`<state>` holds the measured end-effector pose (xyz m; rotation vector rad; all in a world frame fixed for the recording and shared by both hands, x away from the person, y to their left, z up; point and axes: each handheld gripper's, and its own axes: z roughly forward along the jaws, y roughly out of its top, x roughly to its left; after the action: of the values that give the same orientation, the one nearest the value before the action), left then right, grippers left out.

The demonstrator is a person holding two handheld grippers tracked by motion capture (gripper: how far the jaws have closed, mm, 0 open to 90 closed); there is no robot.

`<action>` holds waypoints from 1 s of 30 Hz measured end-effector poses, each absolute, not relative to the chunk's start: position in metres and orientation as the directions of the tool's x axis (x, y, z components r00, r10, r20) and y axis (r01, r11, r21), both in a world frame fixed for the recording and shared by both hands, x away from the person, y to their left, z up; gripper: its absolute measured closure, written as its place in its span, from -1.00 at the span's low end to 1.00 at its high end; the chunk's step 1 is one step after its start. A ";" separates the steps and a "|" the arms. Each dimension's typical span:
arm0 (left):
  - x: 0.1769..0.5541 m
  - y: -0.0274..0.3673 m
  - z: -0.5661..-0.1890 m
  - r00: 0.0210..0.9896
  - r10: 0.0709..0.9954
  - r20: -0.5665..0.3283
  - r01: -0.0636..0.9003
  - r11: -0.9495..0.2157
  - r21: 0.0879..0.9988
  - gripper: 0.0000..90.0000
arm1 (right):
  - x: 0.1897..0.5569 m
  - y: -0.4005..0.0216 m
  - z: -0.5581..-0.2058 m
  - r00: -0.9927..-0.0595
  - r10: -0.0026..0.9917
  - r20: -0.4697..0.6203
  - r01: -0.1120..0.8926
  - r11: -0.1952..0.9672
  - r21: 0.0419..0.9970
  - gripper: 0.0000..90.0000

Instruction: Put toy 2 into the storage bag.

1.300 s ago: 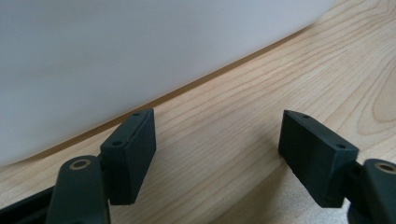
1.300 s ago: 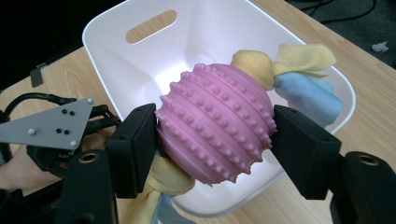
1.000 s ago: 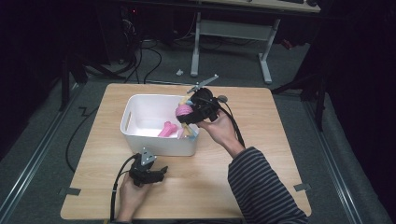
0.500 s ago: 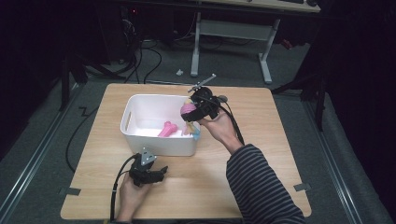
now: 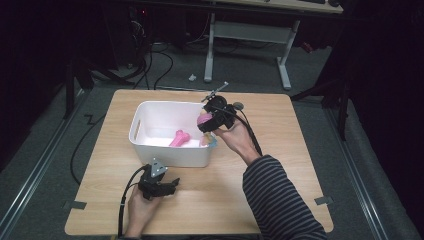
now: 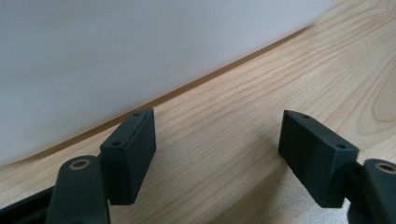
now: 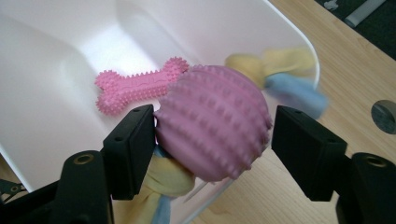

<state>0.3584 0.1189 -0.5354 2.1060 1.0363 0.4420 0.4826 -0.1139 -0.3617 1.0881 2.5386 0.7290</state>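
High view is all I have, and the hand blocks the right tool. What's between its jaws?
Observer: A pink knobbly ball sits between the jaws of the right tool, above the white bin's edge.
Operator: Gripped tight?
Observer: No. The jaws have just been opening; one touches it, the other stands clear.
Operator: And the left tool?
Observer: The left tool is open and empty, low over the table beside the bin wall.

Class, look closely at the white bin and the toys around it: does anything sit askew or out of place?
Yes. A yellow-and-blue knotted rope toy hangs over the white plastic bin's rim instead of lying inside like the pink spiked rubber bone.
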 end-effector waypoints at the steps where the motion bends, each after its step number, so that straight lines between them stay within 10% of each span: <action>1: 0.358 0.119 -0.535 0.615 0.788 -0.016 0.535 -0.402 0.743 -0.38 | 0.482 -0.114 -0.361 -0.671 0.739 -0.060 0.594 0.583 0.554 -0.36; 30: 0.358 0.118 -0.535 0.615 0.789 -0.013 0.534 -0.404 0.742 -0.39 | 0.420 -0.203 -0.333 -0.643 0.766 0.029 0.494 0.385 0.780 -0.16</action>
<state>0.3584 0.1185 -0.5354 2.1061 1.0361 0.4442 0.4202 -0.2033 -0.3330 1.0980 2.3128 1.1287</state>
